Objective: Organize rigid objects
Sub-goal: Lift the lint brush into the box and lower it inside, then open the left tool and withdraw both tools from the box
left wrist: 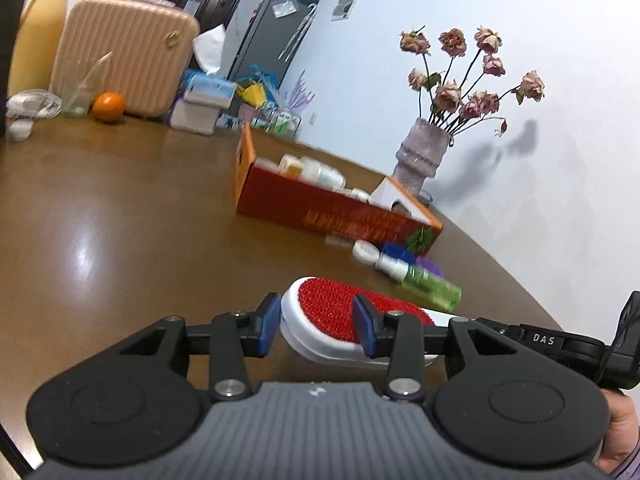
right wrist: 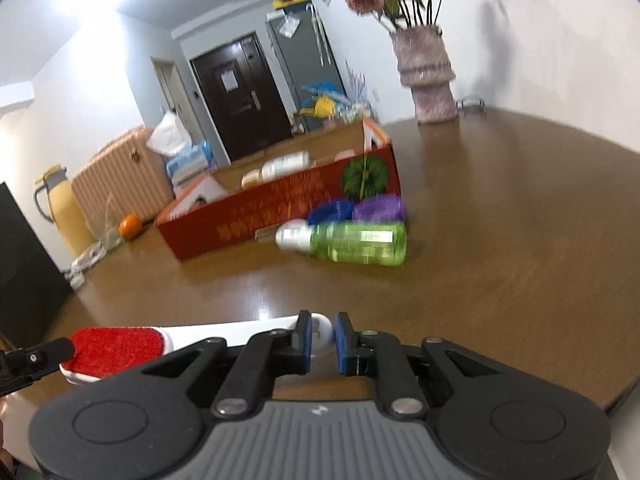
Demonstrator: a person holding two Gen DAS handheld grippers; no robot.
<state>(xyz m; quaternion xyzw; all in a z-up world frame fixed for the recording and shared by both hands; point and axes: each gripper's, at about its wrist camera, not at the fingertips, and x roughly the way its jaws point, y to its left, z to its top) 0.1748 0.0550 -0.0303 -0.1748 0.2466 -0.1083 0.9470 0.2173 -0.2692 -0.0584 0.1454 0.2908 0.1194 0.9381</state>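
Both grippers are clamping one lint brush: at the bottom centre of the left wrist view, the left gripper (left wrist: 316, 330) is squeezing the brush's (left wrist: 340, 320) red bristled head between its blue pads, while in the right wrist view the right gripper (right wrist: 322, 340) is pinching the looped end of the white handle at lower centre, its jaws standing narrow around it. From the right wrist view the brush is stretching leftward along the bottom of the frame, its red head (right wrist: 112, 346) sitting at lower left beside the tip of the other tool. Just beyond, a green bottle (right wrist: 352, 242) with a white cap is lying on its side on the brown table (right wrist: 500, 240), in the middle of that frame. Touching or just behind it, a blue object (right wrist: 332, 211) and a purple object (right wrist: 380, 207) are sitting against the red cardboard box (right wrist: 280, 208); their blur is hiding what they are. Inside the box, pale bottles (right wrist: 286, 164) are lying flat. Farther back, a vase (left wrist: 416, 156) of dried roses is standing at centre right of the left wrist view, near the white wall. At upper left of that view, an orange (left wrist: 108, 106) is resting before a pink ribbed suitcase (left wrist: 128, 52), with a yellow flask (left wrist: 38, 28) beside it.
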